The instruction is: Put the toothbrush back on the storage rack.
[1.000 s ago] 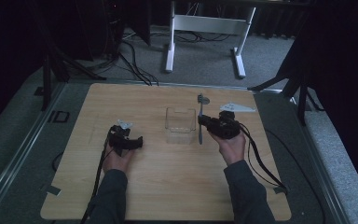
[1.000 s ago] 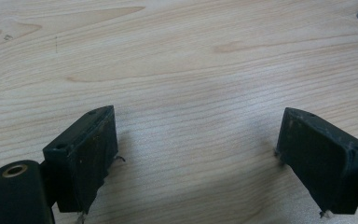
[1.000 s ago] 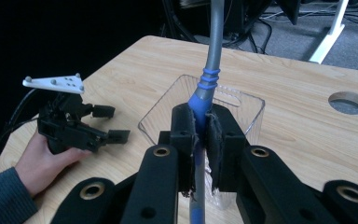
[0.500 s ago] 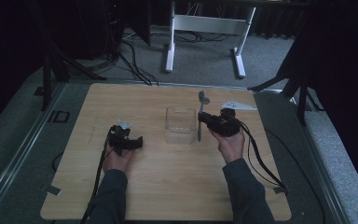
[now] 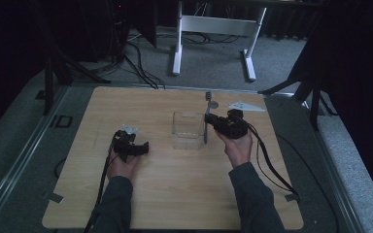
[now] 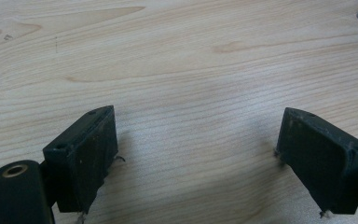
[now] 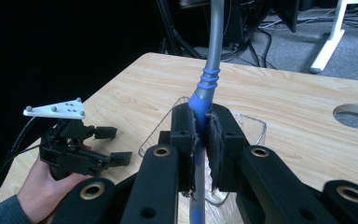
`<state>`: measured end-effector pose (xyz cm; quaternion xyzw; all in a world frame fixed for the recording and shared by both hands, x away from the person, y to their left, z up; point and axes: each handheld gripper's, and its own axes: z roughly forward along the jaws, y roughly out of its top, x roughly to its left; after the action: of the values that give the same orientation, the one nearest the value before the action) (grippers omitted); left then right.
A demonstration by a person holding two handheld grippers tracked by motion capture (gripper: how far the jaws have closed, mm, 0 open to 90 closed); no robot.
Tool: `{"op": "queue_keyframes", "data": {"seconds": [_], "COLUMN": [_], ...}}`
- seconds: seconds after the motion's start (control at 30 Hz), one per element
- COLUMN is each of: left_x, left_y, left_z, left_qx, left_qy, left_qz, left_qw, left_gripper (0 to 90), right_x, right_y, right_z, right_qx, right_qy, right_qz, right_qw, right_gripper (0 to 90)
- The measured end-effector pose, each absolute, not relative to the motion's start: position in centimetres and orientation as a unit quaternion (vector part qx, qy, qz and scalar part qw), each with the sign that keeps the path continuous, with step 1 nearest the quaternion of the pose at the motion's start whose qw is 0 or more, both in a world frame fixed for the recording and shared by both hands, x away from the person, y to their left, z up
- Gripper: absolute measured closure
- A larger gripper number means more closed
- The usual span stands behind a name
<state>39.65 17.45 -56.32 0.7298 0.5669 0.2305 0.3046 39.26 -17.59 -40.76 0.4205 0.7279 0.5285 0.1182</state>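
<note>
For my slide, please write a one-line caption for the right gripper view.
Right tool shut on a blue-and-grey utensil handle above a clear container; left tool open beyond.

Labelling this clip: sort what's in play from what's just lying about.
In play:
right gripper, shut on blue-handled utensil
clear container

Idle:
left gripper, open above bare table
grey plate

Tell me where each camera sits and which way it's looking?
High view: above the table, looking down; both forearms, left claw, right claw.
Left gripper view: on the left claw, facing bare wood.
Right gripper view: on the right claw, gripping a utensil over a clear box.
Shared: the box, utensil.
</note>
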Motion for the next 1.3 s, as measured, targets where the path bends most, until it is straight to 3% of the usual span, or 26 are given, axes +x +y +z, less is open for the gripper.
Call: {"op": "queue_keyframes", "data": {"seconds": [1.3], "left_x": [39.7], "left_y": [17.5], "left_z": [-56.3], "left_qx": [0.73], "left_qy": [0.567], "left_qz": [0.23], "left_qw": [0.305], "left_gripper": [12.4], "right_x": [41.7], "right_y": [-16.6], "right_z": [-40.6], "right_qx": [0.42], "right_qy": [0.702], "right_qz": [0.56], "right_qw": [0.132], "right_gripper": [81.3]}}
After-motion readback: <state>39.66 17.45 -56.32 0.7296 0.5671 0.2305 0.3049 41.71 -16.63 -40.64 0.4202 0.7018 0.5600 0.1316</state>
